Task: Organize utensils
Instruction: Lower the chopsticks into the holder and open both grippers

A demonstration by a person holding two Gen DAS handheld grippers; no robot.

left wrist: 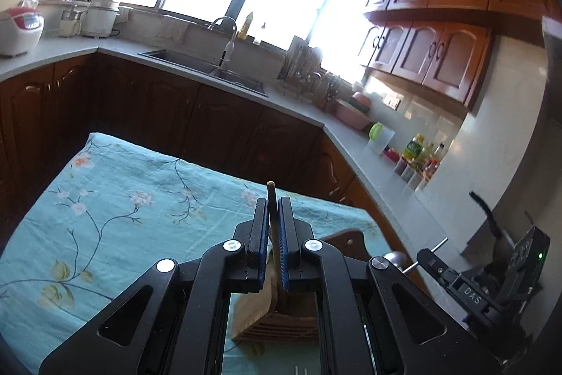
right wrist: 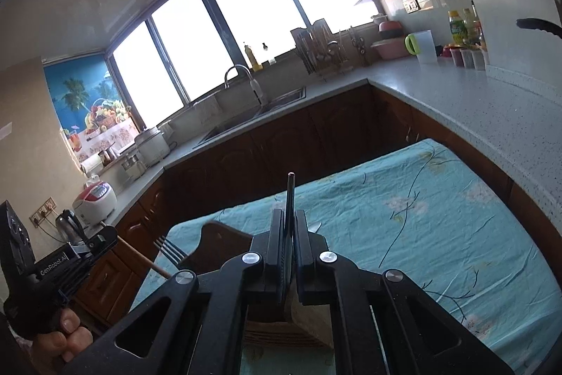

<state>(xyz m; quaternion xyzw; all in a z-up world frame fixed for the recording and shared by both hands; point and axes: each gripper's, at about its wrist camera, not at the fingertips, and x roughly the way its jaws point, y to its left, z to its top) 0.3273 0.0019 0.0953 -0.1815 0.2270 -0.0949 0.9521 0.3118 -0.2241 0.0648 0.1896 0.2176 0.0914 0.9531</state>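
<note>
My left gripper [left wrist: 273, 202] is shut on a thin wooden stick [left wrist: 270, 195] whose round tip pokes out past the fingers. In the right wrist view the same gripper [right wrist: 109, 236] shows at lower left, held by a hand [right wrist: 59, 340], with the stick [right wrist: 144, 257] slanting down to the right. My right gripper [right wrist: 289, 213] is shut on a thin dark utensil handle [right wrist: 291, 192]; it appears again at the right [left wrist: 426, 257] with a slim metal rod [left wrist: 439, 245] through it. A slatted wooden holder [left wrist: 260, 311] [right wrist: 281, 329] sits on the table below both grippers, partly hidden by them.
The table wears a teal floral cloth [left wrist: 123, 199] [right wrist: 421, 217]. A dark wooden board [right wrist: 217, 241] [left wrist: 347, 238] lies on it, with metal fork tines [right wrist: 172, 250] showing at its edge. Counters with a sink [left wrist: 210, 69], a rice cooker [left wrist: 21, 30] and bottles [left wrist: 418, 150] wrap around behind.
</note>
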